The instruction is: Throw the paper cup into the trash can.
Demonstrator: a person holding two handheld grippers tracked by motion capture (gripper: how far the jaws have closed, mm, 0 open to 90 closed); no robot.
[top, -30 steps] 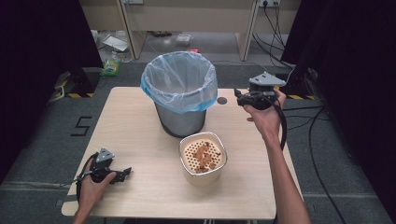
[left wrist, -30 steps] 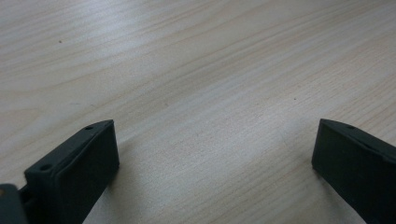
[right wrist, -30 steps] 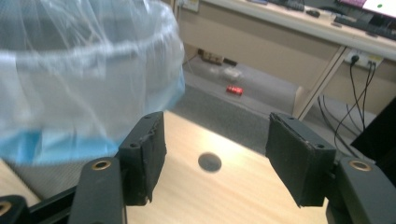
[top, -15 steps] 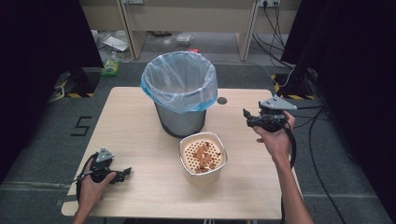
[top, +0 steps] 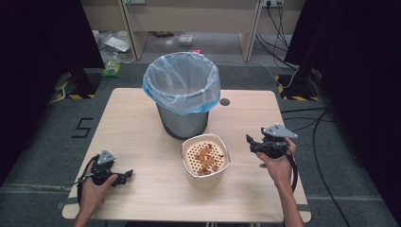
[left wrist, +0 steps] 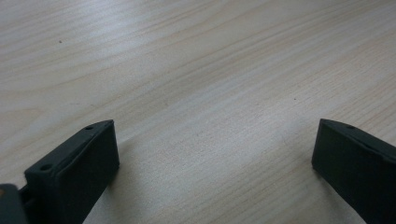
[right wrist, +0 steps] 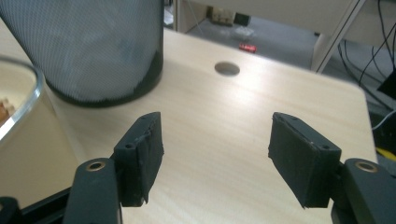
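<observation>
High view: a cream container point(top: 206, 161) with a perforated insert and brown scraps on it was seen near the middle of the desk point(top: 142, 123), toward the front edge, just in front of a mesh waste bin point(top: 182, 99) lined with a pale blue bag. The right gripper point(top: 250, 141) was held above the desk by the right hand point(top: 276, 163), near the right edge and just beside the container, its tip pointed toward the container without contact. From the right gripper view, its jaws were seen standing wide apart with nothing between them; bare wood, the base of the bin and the rim of the container at the left were framed beyond them. The left gripper point(top: 126, 176) was rested by the left hand point(top: 94, 184) at the front left corner of the desk. From the left gripper view, its jaws were also spread wide over bare wood, and nothing was gripped.
</observation>
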